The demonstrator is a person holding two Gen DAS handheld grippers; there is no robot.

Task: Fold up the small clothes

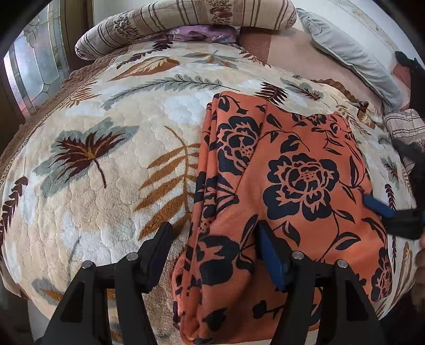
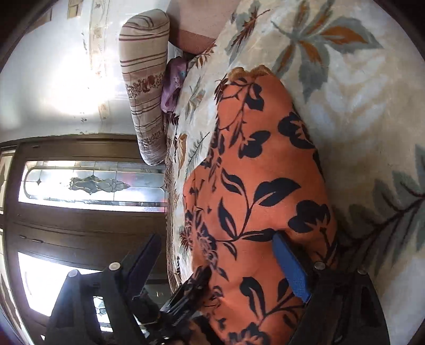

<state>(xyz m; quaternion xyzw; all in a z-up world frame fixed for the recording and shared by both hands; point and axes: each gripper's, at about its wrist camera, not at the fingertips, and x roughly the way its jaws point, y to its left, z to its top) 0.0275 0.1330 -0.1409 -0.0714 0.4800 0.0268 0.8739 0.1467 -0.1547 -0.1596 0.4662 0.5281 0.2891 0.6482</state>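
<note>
An orange garment with black flowers [image 1: 289,185] lies folded in layers on a leaf-patterned blanket [image 1: 106,159]. My left gripper [image 1: 212,238] is open over the garment's near left edge, its blue-padded finger [image 1: 271,254] resting on the cloth. My right gripper shows at the right edge of the left wrist view, a blue fingertip [image 1: 377,203] touching the garment's right side. In the right wrist view the garment [image 2: 260,185] fills the middle. My right gripper [image 2: 215,246] is open, one blue finger [image 2: 289,265] lying on the cloth and the other off the bed's edge.
A striped rolled bolster [image 1: 186,24] and a purple cloth [image 1: 202,34] lie at the head of the bed. A grey pillow [image 1: 353,58] lies at the far right. A wooden door with patterned glass [image 2: 79,183] stands beside the bed.
</note>
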